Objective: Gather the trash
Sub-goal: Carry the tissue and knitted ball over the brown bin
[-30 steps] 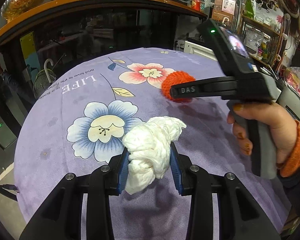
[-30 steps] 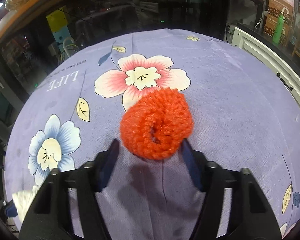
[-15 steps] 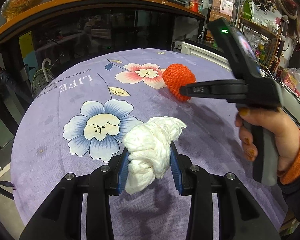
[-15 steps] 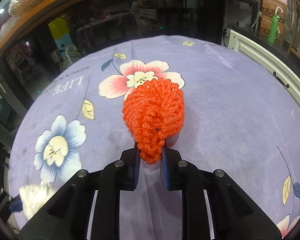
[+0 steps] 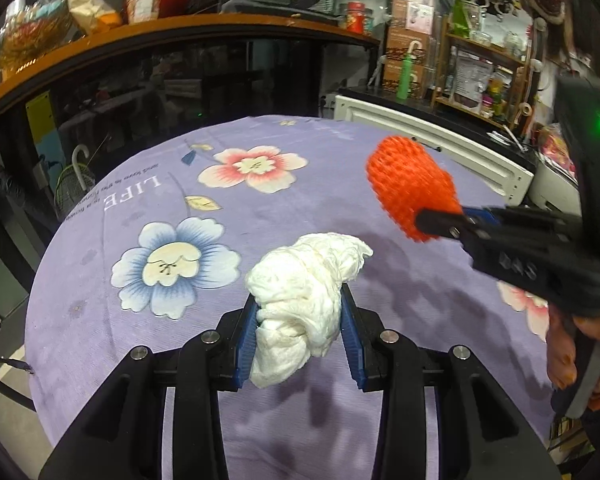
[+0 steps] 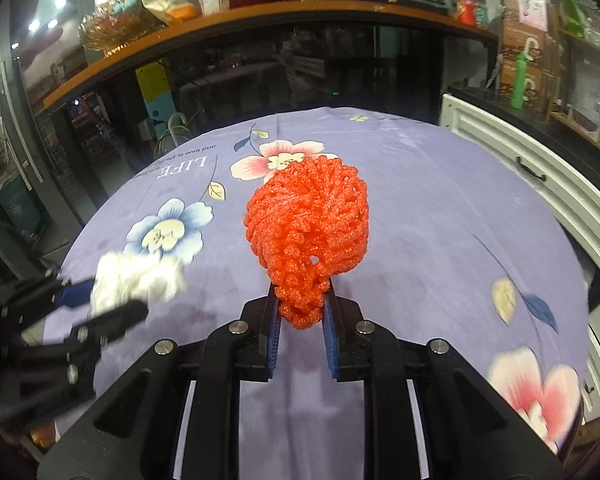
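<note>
My left gripper is shut on a crumpled white tissue and holds it above the purple flowered tablecloth. My right gripper is shut on an orange foam fruit net, lifted off the cloth. In the left wrist view the right gripper comes in from the right with the orange net. In the right wrist view the left gripper with the tissue shows at the left, blurred.
The round table's cloth has flower prints and the word LIFE. A dark glass counter with a wooden top stands behind. A white cabinet runs along the right. Cluttered shelves are at the back right.
My right gripper closed on the orange net, lifted it off the cloth and pulled back to the right. My left gripper kept holding the tissue and rose a little.
</note>
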Demonstrator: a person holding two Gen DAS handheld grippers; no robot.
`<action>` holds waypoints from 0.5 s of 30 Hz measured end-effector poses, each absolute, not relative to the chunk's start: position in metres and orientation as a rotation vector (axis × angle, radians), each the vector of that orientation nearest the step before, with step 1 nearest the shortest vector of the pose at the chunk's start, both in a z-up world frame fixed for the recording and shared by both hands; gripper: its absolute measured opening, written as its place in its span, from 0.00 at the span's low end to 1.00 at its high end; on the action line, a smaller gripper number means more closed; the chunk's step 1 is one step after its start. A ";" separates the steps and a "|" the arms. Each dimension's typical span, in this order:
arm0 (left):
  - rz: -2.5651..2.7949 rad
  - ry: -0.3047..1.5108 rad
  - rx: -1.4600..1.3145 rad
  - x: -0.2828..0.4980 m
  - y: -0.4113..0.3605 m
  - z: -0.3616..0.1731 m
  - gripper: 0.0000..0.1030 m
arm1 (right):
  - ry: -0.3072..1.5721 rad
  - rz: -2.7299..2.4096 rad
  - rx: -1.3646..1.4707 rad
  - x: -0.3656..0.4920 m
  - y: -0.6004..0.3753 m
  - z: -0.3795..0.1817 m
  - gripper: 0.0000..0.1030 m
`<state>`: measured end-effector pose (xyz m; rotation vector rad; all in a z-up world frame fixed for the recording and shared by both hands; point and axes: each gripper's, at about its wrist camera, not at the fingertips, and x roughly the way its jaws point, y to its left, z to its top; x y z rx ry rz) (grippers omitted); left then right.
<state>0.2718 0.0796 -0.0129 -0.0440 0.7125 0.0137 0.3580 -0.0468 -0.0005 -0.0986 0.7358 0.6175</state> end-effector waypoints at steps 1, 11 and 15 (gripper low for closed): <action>0.007 0.708 -0.042 0.270 0.075 -0.011 0.36 | 0.724 0.607 -0.095 0.351 -0.057 0.001 0.19; -0.113 0.648 -0.037 0.247 0.004 0.002 0.36 | 0.646 0.491 -0.050 0.285 -0.167 0.008 0.19; -0.179 0.632 -0.043 0.239 -0.031 0.003 0.36 | 0.638 0.408 -0.005 0.266 -0.223 0.002 0.19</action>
